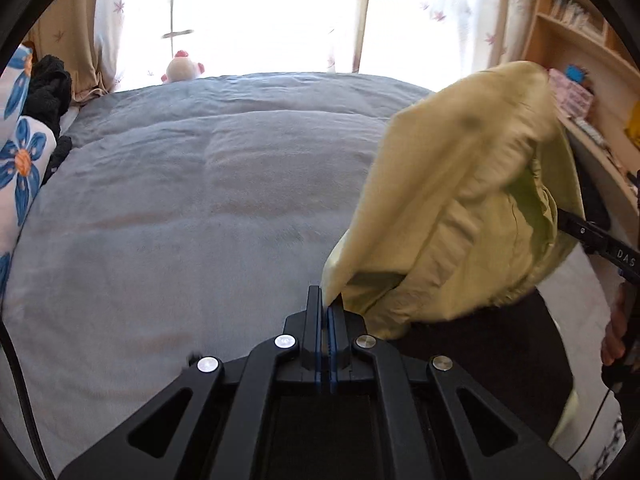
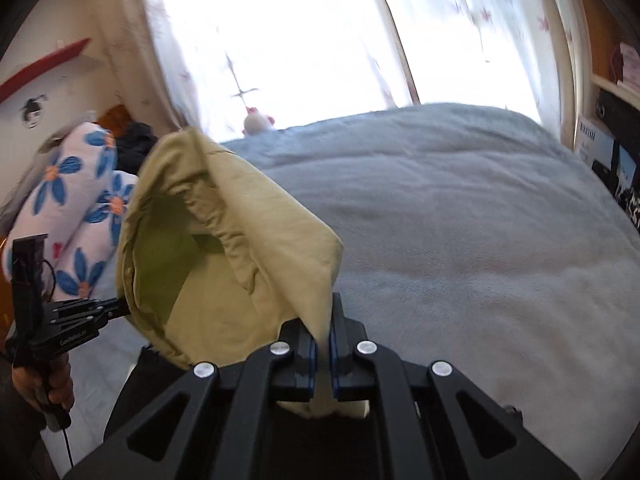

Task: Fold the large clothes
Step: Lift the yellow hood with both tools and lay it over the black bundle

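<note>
**One yellow-green garment held up between two grippers over the grey bed**

There is one garment here: a pale yellow-green cotton shirt or jacket (image 1: pixel 460 208), bunched and hanging in the air between the two tools, above the near edge of one wide bed under a soft grey-blue quilt (image 1: pixel 192 200). Which kind of garment it is I cannot tell from its folds.

Two black two-finger grippers are at work. The left gripper (image 1: pixel 329 308) has its blue-padded fingers pressed nearly together on a thin corner of the cloth. The right gripper (image 2: pixel 322 332) pinches a thicker fold, which runs down between its fingers and bulges out below them. Each tool can be seen from the other's camera, poking out beside the hanging cloth, with a bare hand on its grip.

Around the bed: two white pillows printed with blue flowers (image 2: pixel 76 208) lie on the left side, a heap of black clothing (image 1: pixel 50 88) beside them. One small white and pink plush toy (image 1: pixel 182 66) sits at the far edge by the bright curtained window. Wooden shelves (image 1: pixel 580 40) stand on the right. The lifted cloth hides part of the bed from each camera.
</note>
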